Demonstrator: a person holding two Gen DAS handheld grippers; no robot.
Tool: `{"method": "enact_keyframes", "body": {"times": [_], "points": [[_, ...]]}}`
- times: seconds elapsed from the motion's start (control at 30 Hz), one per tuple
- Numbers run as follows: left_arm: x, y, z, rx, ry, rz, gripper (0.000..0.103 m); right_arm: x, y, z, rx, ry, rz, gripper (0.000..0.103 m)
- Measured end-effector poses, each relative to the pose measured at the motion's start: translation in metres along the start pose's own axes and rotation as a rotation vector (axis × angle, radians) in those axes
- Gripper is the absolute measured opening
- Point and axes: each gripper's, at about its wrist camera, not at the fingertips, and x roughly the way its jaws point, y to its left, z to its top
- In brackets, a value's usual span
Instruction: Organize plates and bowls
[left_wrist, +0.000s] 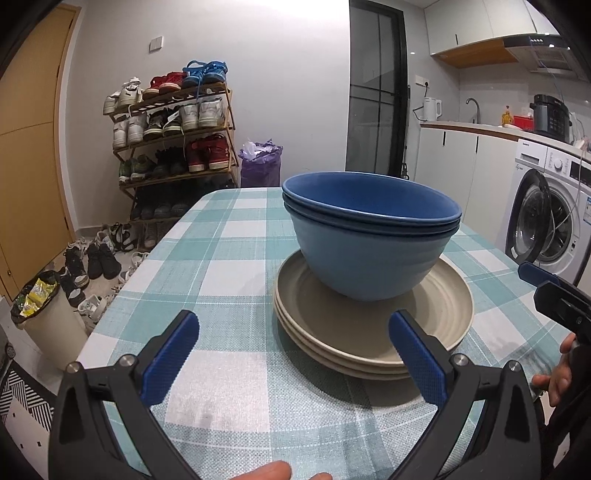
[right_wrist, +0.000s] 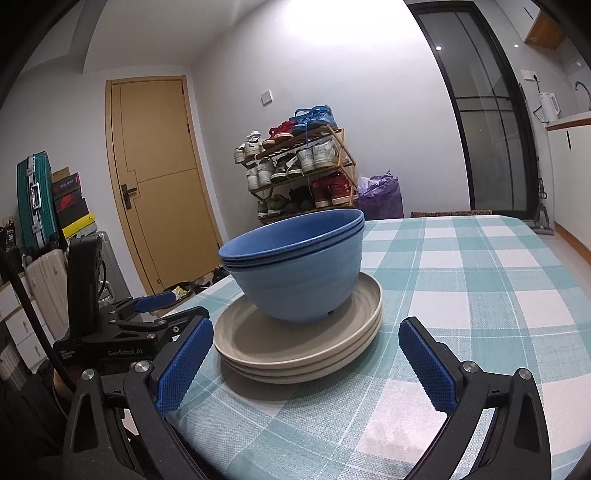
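Three blue bowls sit nested inside one another on a stack of three beige plates, all on the checked tablecloth. My left gripper is open just in front of the plates, its right finger beside the stack's near rim, holding nothing. My right gripper is open too, low over the cloth, the plate stack just beyond its fingers. The left gripper shows at the left of the right wrist view. At the right edge of the left wrist view the right gripper's finger shows.
Beyond the table's far end stand a shoe rack and a purple bag. A bin and loose shoes lie on the floor at left. A washing machine stands to the right. A hand holds the right tool.
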Motion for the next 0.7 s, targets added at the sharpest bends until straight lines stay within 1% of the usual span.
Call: {"method": "enact_keyframes", "body": {"times": [0.27,0.7], "points": [[-0.0011,-0.0008,-0.0047,-0.003,-0.009,-0.006,0.103,-0.0004,-0.0009,-0.0059,-0.006,0.003,0.008,0.102],[-0.0003,0.0002,-0.0051,-0.007,-0.009,-0.013,0.103,0.0023,-0.0014,-0.0062,-0.007,0.008,0.020,0.102]]}}
